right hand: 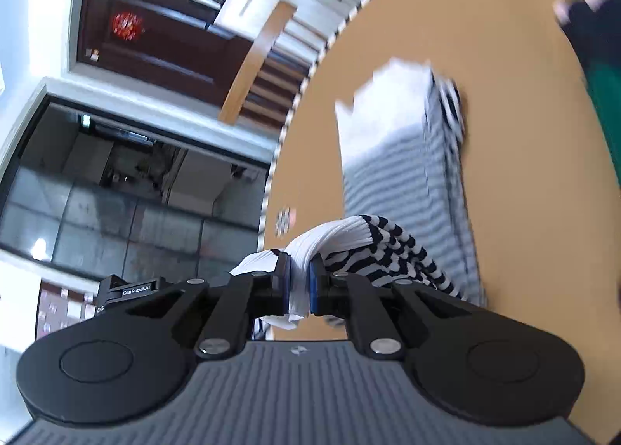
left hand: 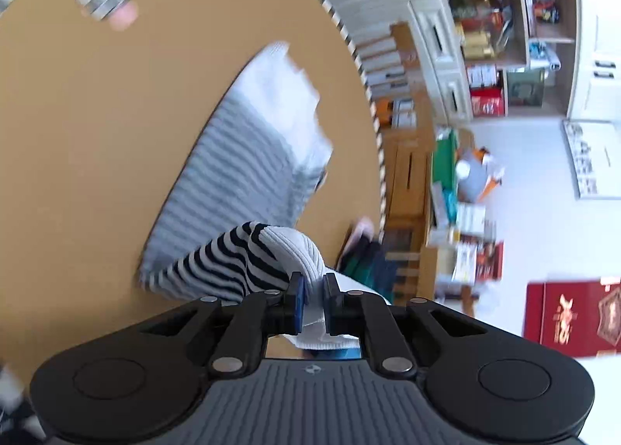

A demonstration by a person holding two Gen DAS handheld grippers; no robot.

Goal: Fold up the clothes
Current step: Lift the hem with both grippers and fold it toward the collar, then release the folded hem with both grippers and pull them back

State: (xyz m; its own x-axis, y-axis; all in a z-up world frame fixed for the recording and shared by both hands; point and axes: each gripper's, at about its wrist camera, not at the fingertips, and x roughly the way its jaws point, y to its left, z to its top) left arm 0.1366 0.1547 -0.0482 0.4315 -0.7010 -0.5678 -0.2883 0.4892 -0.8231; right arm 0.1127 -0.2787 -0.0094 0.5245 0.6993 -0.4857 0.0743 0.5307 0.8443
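A black-and-white striped knit garment (left hand: 248,165) with white ribbed trim lies stretched over the round tan table (left hand: 77,157). My left gripper (left hand: 313,303) is shut on its white ribbed edge, held above the table. My right gripper (right hand: 299,289) is shut on another part of the white ribbed edge of the same garment (right hand: 403,157). The cloth runs from both grippers away across the table (right hand: 524,56), blurred by motion.
The table has a striped rim (left hand: 349,37). A dark and green cloth pile (right hand: 597,68) lies on the table at the right; it also shows in the left wrist view (left hand: 368,258). Wooden chairs (left hand: 407,173), shelves (left hand: 504,37) and a red box (left hand: 574,317) stand beyond.
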